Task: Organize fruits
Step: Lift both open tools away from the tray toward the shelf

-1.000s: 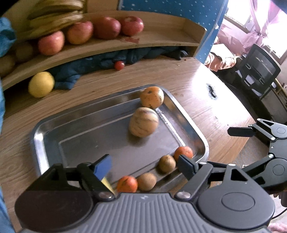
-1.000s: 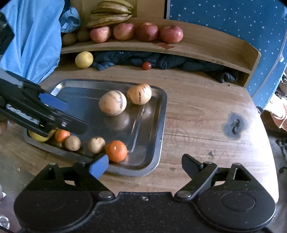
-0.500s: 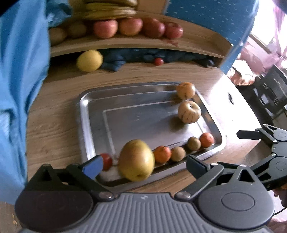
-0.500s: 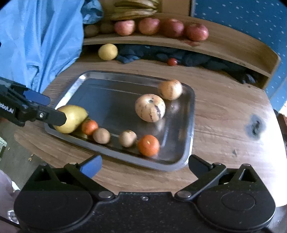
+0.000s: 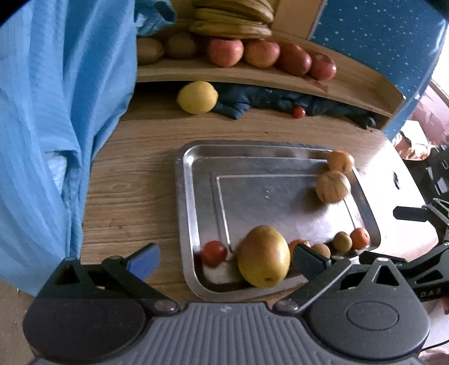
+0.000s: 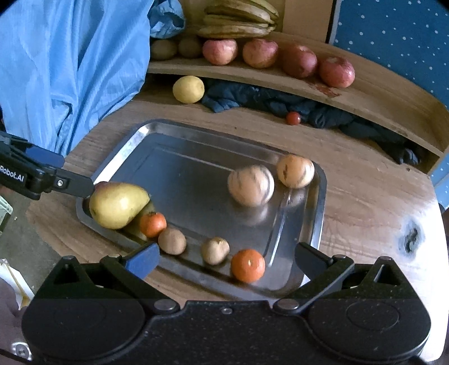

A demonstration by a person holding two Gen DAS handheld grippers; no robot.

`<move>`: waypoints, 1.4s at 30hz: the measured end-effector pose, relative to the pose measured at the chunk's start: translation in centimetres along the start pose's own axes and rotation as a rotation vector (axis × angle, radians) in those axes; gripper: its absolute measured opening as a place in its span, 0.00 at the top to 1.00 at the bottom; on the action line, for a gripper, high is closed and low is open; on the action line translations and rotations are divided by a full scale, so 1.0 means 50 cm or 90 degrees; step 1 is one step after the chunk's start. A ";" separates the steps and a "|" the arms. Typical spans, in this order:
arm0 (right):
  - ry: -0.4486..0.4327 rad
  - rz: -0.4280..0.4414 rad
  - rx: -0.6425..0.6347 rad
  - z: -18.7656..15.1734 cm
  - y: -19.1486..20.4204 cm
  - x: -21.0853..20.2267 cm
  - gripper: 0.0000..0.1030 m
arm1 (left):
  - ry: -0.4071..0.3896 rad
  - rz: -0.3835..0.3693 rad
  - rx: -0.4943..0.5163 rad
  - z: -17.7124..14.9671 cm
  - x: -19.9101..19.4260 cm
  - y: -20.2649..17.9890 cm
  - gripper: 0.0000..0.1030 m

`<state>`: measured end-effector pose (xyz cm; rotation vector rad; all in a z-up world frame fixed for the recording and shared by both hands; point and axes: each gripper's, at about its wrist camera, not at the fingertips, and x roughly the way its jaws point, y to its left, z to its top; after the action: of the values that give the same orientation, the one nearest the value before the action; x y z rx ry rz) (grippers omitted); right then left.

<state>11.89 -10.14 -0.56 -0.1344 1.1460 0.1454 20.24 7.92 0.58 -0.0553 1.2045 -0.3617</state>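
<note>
1. The left gripper (image 5: pixel 226 259) has its jaws spread wide and grasps nothing; the large yellow-green pear (image 5: pixel 263 256) lies in the gap between its fingers, near the 6 o'clock edge of the rectangular shiny metal tray (image 5: pixel 185 196).
2. From the right wrist view, the pear (image 6: pixel 118 204) rests on the tray's (image 6: pixel 314 219) corner at 9 o'clock, and the left gripper's dark finger (image 6: pixel 71 184) ends just beside its narrow end; whether they touch cannot be told.
3. The right gripper (image 6: pixel 226 259) is released too, its jaws wide apart with nothing between them, over the near rim of the tray.
4. Along that near edge lie a small orange tangerine (image 6: pixel 153 224), two brown kiwis (image 6: pixel 171 241) (image 6: pixel 215 250) and another orange tangerine (image 6: pixel 248 265), in a row from 9 toward 5 o'clock.
5. A small red tomato (image 5: pixel 214 252) sits at 9 o'clock of the pear in the left wrist view.
6. Two pale striped round melons (image 6: pixel 250 185) (image 6: pixel 295 170) sit near the tray's 2 o'clock corner, close together.
7. At 12 o'clock, a curved wooden shelf (image 6: pixel 364 95) carries four red apples (image 6: pixel 259 52) and yellow bananas (image 6: pixel 238 21).
8. Beneath the shelf lie a round yellow lemon (image 6: pixel 188 89), a dark blue cloth (image 6: pixel 252 98) and a small red cherry tomato (image 6: pixel 293 118) on the wooden table (image 6: pixel 364 202).
</note>
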 end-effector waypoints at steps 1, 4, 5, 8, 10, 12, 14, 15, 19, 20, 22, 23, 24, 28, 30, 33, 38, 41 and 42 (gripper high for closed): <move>-0.001 0.002 -0.001 0.003 -0.003 0.002 0.01 | 0.000 0.004 -0.002 0.003 0.002 0.000 0.00; 0.002 0.007 -0.007 0.013 -0.009 0.011 0.01 | -0.003 0.011 -0.001 0.010 0.007 -0.005 0.00; 0.003 0.008 -0.009 0.016 -0.011 0.013 0.01 | -0.004 0.012 -0.001 0.012 0.009 -0.007 0.00; 0.006 0.010 -0.015 0.025 -0.019 0.020 0.01 | -0.004 0.015 -0.003 0.020 0.017 -0.016 0.00; 0.007 0.011 -0.019 0.030 -0.025 0.024 0.01 | -0.004 0.016 -0.006 0.026 0.023 -0.021 0.00; 0.009 0.013 -0.022 0.035 -0.032 0.028 0.01 | -0.004 0.017 -0.008 0.033 0.029 -0.026 0.00; 0.009 0.015 -0.025 0.040 -0.040 0.032 0.01 | -0.003 0.018 -0.010 0.041 0.035 -0.031 0.00; 0.009 0.017 -0.026 0.043 -0.044 0.034 0.01 | -0.003 0.019 -0.012 0.044 0.038 -0.033 0.00; 0.010 0.021 -0.030 0.054 -0.060 0.044 0.01 | -0.004 0.024 -0.017 0.060 0.050 -0.042 0.00; 0.010 0.023 -0.031 0.058 -0.066 0.047 0.01 | -0.004 0.025 -0.019 0.065 0.052 -0.045 0.00; 0.011 0.025 -0.034 0.064 -0.075 0.052 0.01 | -0.005 0.025 -0.021 0.073 0.058 -0.050 0.00; 0.011 0.026 -0.034 0.067 -0.080 0.054 0.01 | -0.005 0.026 -0.021 0.076 0.060 -0.052 0.00; 0.011 0.026 -0.035 0.070 -0.085 0.056 0.01 | -0.005 0.026 -0.021 0.077 0.061 -0.052 0.00; 0.008 0.029 -0.035 0.082 -0.103 0.063 0.01 | -0.004 0.029 -0.018 0.098 0.072 -0.065 0.00; 0.005 0.031 -0.038 0.087 -0.111 0.065 0.01 | -0.005 0.030 -0.019 0.107 0.077 -0.069 0.00; 0.002 0.032 -0.041 0.095 -0.123 0.068 0.01 | -0.006 0.033 -0.020 0.118 0.085 -0.076 0.00; -0.005 0.033 -0.040 0.107 -0.147 0.071 0.01 | -0.005 0.036 -0.022 0.134 0.097 -0.087 0.00; -0.009 0.034 -0.037 0.115 -0.161 0.074 0.01 | -0.003 0.040 -0.025 0.142 0.106 -0.094 0.00; -0.011 0.035 -0.035 0.117 -0.166 0.076 0.01 | -0.002 0.041 -0.026 0.145 0.108 -0.096 0.00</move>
<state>20.21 -17.06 -1.38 -0.1494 1.1291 0.2269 27.39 0.67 -0.53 -0.0520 1.2078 -0.2806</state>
